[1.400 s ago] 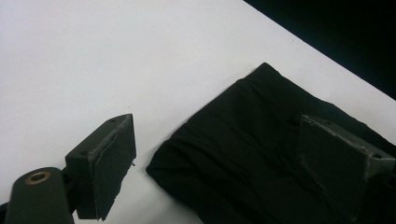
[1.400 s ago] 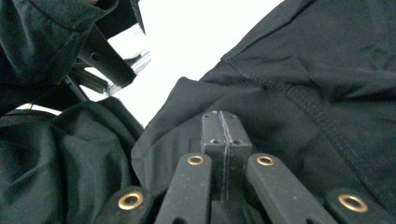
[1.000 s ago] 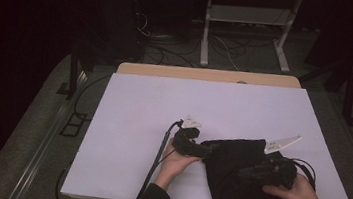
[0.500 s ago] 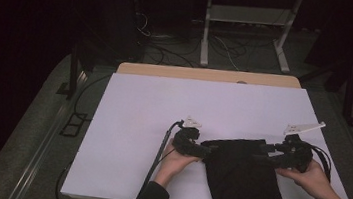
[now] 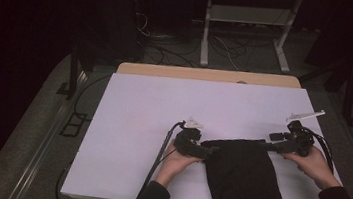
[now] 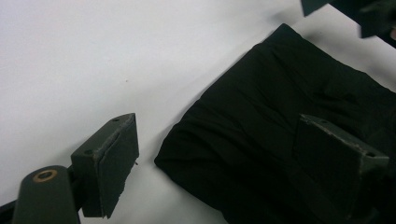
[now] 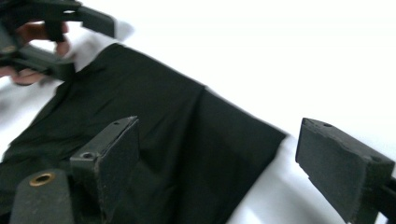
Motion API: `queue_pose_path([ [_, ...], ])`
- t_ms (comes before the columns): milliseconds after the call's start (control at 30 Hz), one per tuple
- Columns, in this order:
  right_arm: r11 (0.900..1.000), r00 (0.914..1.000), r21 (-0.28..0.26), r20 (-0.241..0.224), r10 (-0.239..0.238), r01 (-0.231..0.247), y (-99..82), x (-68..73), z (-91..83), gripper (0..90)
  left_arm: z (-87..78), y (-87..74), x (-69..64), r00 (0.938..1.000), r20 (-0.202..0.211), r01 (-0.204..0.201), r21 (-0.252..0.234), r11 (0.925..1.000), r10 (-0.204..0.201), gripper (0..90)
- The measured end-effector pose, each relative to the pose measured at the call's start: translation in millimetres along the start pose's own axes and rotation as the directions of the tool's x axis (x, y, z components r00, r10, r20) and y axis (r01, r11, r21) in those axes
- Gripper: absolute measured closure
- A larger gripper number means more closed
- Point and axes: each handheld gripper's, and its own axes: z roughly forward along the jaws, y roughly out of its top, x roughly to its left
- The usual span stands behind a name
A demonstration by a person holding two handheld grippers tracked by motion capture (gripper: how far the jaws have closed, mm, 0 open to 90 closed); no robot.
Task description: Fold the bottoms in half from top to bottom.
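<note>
The black cloth (image 5: 245, 180) carries no label, logo or writing that can be read, and neither gripper nor the bench (image 5: 137, 115) shows any lettering; the cloth lies folded on the white bench at the person's side, its near end reaching the bench's front edge and its far edge running between the two grippers; the left gripper (image 5: 205, 151) sits at the cloth's far left corner, held by the left hand (image 5: 176, 161), and its jaws stand apart with nothing pinched between them; in the left gripper view one jaw hangs over bare bench just beside the cloth's rounded folded corner (image 6: 280, 135), the other over the cloth itself, with the pads pressing on nothing; the right gripper (image 5: 271, 145) is at the cloth's far right corner, held by the right hand (image 5: 312, 163), and its jaws have just been opening and now stand wide apart; in the right gripper view the cloth (image 7: 154, 140) lies below and between the jaws, its corner pointing toward the right-hand jaw, which hangs over bare bench, while the left-hand jaw is over the fabric; no pad presses on it; farther off in that view the left gripper (image 7: 70, 28) shows at the cloth's opposite corner; a wooden board edge (image 5: 207, 75) shows beyond the white surface
</note>
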Motion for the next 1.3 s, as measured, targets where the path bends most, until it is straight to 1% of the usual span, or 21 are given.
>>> queue_pose_path([
  [100,0.9995,0.9994,-0.006,-0.009,0.032,-0.032,1.4,-10.1,3.1,14.1,0.6,-0.2,0.9,1.0000,0.005,0.003,0.001,1.0000,-0.003,15.1],
  [200,0.9988,0.9986,0.000,-0.017,0.049,-0.049,0.9,-16.8,6.8,16.0,1.2,-0.5,1.3,0.9999,0.011,0.001,0.003,1.0000,-0.001,15.6],
  [333,0.9989,0.9986,0.016,-0.027,0.045,-0.045,-0.5,-21.0,11.6,20.8,3.0,-1.1,0.4,0.9998,0.021,-0.004,0.002,1.0000,0.004,19.1],
  [400,0.9990,0.9987,0.021,-0.031,0.039,-0.038,-1.1,-22.3,13.6,24.8,4.1,-1.3,0.0,0.9996,0.028,0.002,-0.002,1.0000,-0.002,20.7],
  [433,0.9992,0.9986,0.021,-0.041,0.034,-0.034,-1.2,-22.6,14.5,26.6,4.5,-1.4,-0.2,0.9995,0.030,0.006,-0.005,1.0000,-0.005,21.3],
  [500,0.9996,0.9991,0.015,-0.036,0.023,-0.022,-0.9,-22.2,15.4,27.2,5.5,-1.5,0.1,0.9992,0.039,0.007,-0.008,0.9999,-0.007,22.7],
  [600,0.9999,0.9987,0.011,-0.049,0.013,-0.013,-0.4,-21.5,16.4,29.9,7.4,-2.2,1.2,0.9988,0.048,0.012,-0.003,0.9999,-0.012,25.2],
  [633,1.0000,0.9987,0.010,-0.052,0.003,-0.003,-0.4,-21.7,17.2,31.1,8.1,-2.5,1.7,0.9987,0.050,0.013,0.001,0.9999,-0.013,26.7],
  [733,0.9996,0.9985,0.027,-0.056,-0.001,0.003,-0.7,-21.3,20.8,33.7,9.6,-3.3,2.5,0.9982,0.058,0.011,0.011,0.9999,-0.012,31.1],
  [833,0.9996,0.9980,0.028,-0.063,-0.008,0.010,-0.6,-20.4,22.6,36.5,10.1,-3.6,2.4,0.9981,0.061,0.004,0.011,0.9999,-0.004,35.7],
  [967,0.9991,0.9968,0.036,-0.078,-0.018,0.021,-1.0,-19.0,23.6,41.9,10.6,-3.8,3.7,0.9981,0.059,0.016,0.008,0.9998,-0.017,42.8],
  [1067,0.9984,0.9951,0.046,-0.095,-0.027,0.031,-1.4,-18.1,24.1,46.7,10.7,-4.0,3.9,0.9981,0.062,0.005,0.014,0.9999,-0.006,48.6],
  [1133,0.9977,0.9935,0.055,-0.108,-0.034,0.040,-1.7,-17.6,24.7,51.1,11.1,-4.1,4.2,0.9981,0.060,0.009,0.013,0.9999,-0.010,54.3],
  [1200,0.9966,0.9921,0.069,-0.120,-0.037,0.045,-2.1,-16.6,25.4,57.9,11.7,-4.1,5.4,0.9968,0.073,0.030,0.018,0.9994,-0.031,59.2],
  [1300,0.9948,0.9911,0.085,-0.126,-0.044,0.055,-3.0,-14.7,26.6,69.5,12.0,-4.3,6.2,0.9971,0.068,0.033,0.021,0.9992,-0.034,68.2],
])
